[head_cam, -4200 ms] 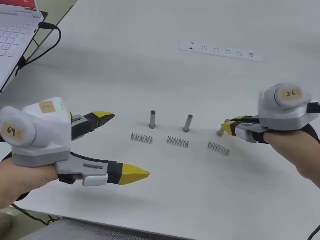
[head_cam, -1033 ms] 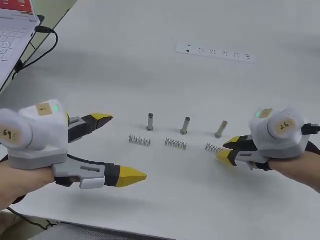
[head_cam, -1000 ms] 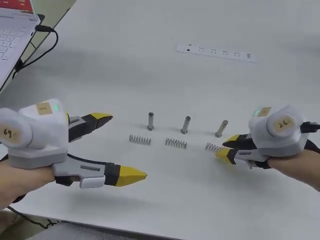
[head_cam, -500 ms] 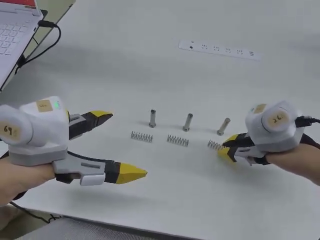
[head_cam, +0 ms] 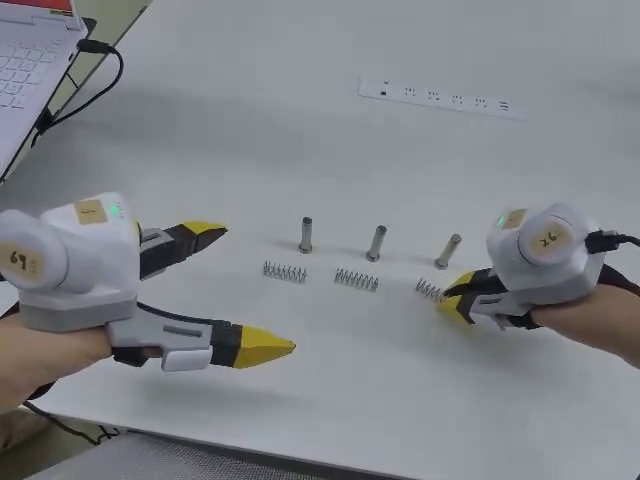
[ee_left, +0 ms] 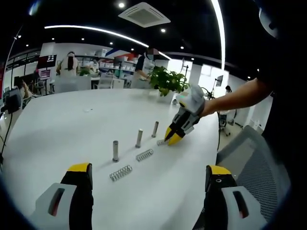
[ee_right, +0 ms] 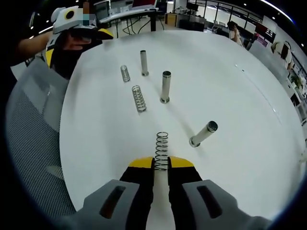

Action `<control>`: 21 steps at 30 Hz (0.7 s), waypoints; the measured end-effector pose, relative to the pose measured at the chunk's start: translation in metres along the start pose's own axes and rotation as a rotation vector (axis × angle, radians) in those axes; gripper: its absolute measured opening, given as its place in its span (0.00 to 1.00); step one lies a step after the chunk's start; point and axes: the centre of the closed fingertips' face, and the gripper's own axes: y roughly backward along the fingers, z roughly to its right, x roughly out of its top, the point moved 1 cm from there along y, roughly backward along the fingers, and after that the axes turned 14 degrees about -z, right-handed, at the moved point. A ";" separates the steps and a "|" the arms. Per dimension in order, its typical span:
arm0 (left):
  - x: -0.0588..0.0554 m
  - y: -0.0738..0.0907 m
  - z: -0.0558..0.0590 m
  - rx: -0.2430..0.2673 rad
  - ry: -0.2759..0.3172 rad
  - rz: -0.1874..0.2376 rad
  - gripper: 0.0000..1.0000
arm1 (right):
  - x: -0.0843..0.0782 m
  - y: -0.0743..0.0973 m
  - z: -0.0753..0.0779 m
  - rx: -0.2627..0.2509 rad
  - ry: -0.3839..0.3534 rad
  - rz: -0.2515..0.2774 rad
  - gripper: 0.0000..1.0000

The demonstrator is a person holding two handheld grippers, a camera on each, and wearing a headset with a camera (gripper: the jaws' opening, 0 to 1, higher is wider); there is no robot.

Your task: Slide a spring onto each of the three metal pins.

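Left gripper (head_cam: 243, 290): nearest; yellow-tipped jaws spread wide, nothing between them, hovering over the workbench (head_cam: 330, 400) short of the row of parts.
Right gripper (ee_right: 161, 165): jaws drawn almost together, apparently pinched on the near end coils of the right spring (ee_right: 162, 143), which lies flat on the bench just beside the right pin (ee_right: 203, 134).
Handling: probably feather-light and compliant; thin wire coil, likely to bow, roll or flick free under a hard squeeze.
Where to hold: best across a few coils near one end, leaving the far mouth open for the pin; light pressure only.
Other springs: middle spring (head_cam: 356, 280) and left spring (head_cam: 285, 271), bright open coils lying flat, each just in front of its own pin, not touching it.
Pins: middle pin (head_cam: 376, 243) and left pin (head_cam: 306, 235) upright; right pin seemingly leaning; smooth dull-grey metal cylinders, stiff, possibly easy to knock over.
Bench surface: white, matte, smooth; small round parts free to roll.
Farthest: white power strip (head_cam: 442, 100) well beyond the pins; laptop (head_cam: 30, 60) at the far left corner.
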 end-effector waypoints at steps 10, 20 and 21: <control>0.005 -0.007 0.008 -0.023 -0.022 -0.003 0.95 | -0.001 0.015 -0.004 0.003 -0.005 0.030 0.08; 0.013 -0.010 0.015 -0.053 -0.048 0.008 0.95 | 0.004 0.038 -0.014 0.003 0.025 0.076 0.08; 0.014 -0.011 0.015 -0.058 -0.051 0.005 0.95 | 0.005 0.038 -0.014 0.006 0.034 0.078 0.08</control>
